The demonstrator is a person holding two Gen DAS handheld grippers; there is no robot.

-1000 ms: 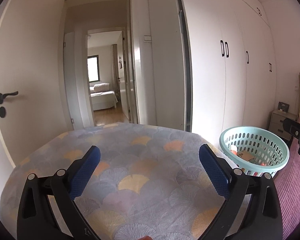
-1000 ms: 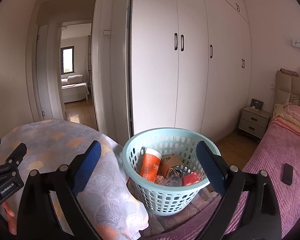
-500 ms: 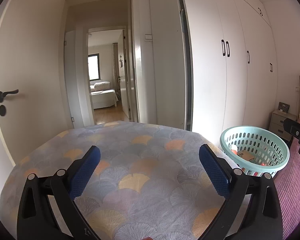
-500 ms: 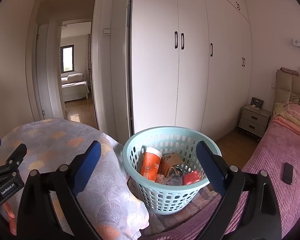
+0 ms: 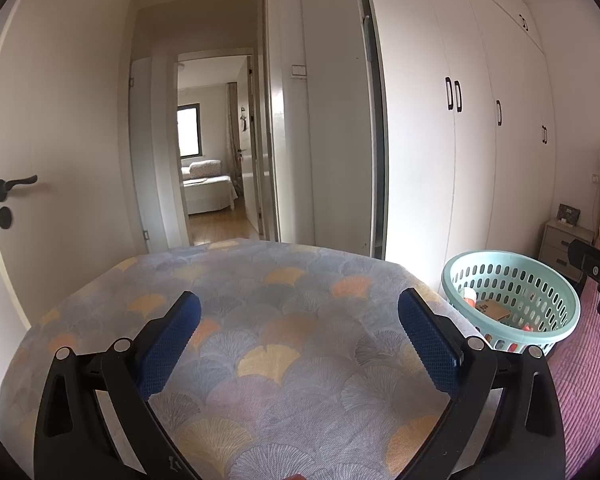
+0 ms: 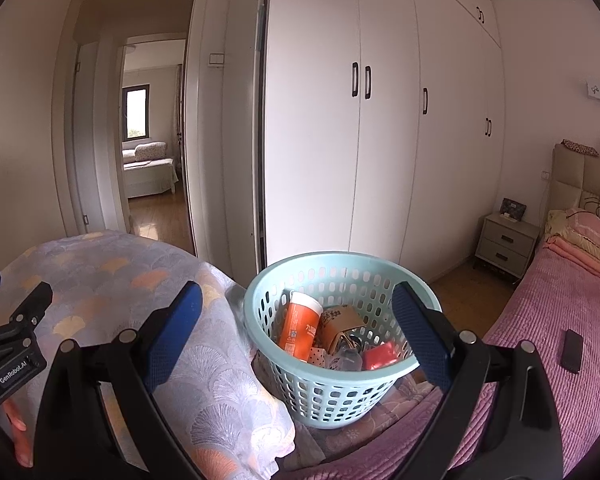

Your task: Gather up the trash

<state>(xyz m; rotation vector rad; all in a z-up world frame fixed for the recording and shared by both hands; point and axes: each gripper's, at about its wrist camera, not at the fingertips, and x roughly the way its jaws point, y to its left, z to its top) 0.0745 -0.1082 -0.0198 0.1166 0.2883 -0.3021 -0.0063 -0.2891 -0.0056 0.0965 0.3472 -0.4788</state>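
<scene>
While both tools hang over the bed, neither one has anything between its blue pads. Spread wide, the left gripper [image 5: 299, 316] hovers above the grey fan-patterned bedspread with orange and yellow motifs [image 5: 284, 292], its jaws far apart and touching nothing. Equally wide open is the right gripper [image 6: 296, 312], whose jaws frame the round pale-turquoise perforated plastic basket [image 6: 332, 384] without meeting its rim.

That basket sits at about 6 o'clock in the right wrist view, on the pink ribbed bed cover [image 6: 540, 320] and just beside the edge of the fan-patterned spread; from the left wrist it appears at about 4 o'clock [image 5: 512, 304]. Inside it lies the collected trash: an orange cylindrical container with a white cap [image 6: 300, 326] leaning at the left, a brown cardboard carton [image 6: 340, 322] next to it, and a small red packet [image 6: 380, 354] toward the right. A dark flat phone-like device [image 6: 572, 350] rests on the pink cover at 4 o'clock, well apart from the basket.
</scene>
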